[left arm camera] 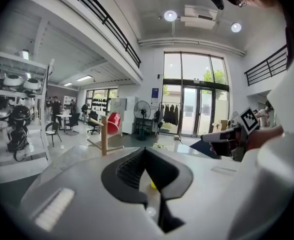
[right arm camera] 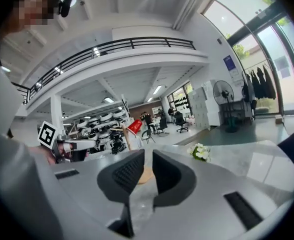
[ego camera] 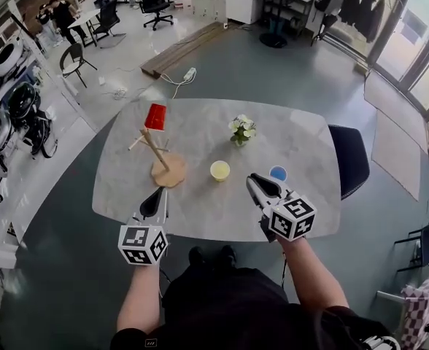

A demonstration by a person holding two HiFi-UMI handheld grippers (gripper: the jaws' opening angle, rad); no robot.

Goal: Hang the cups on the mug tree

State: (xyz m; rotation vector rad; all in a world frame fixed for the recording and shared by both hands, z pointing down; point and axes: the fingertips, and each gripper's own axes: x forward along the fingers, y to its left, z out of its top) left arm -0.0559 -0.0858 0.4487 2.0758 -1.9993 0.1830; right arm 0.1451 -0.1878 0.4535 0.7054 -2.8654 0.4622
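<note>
A wooden mug tree [ego camera: 168, 168] stands on the grey marble table [ego camera: 200, 122], left of centre. A red cup [ego camera: 155, 117] hangs on one of its upper pegs. A yellow cup [ego camera: 219, 170] and a blue cup [ego camera: 278, 173] sit upright on the table to the tree's right. My left gripper [ego camera: 160, 193] hovers at the near edge just in front of the tree's base, shut and empty. My right gripper [ego camera: 252, 180] is shut and empty between the yellow and blue cups. The left gripper view shows the mug tree [left arm camera: 104, 135], the red cup [left arm camera: 113, 123] and a sliver of the yellow cup [left arm camera: 152, 184].
A small vase of white flowers [ego camera: 241, 130] stands behind the yellow cup. A dark chair [ego camera: 350, 159] is at the table's right side. Shelves of helmets [ego camera: 3, 108] line the left wall, and people sit at a far desk.
</note>
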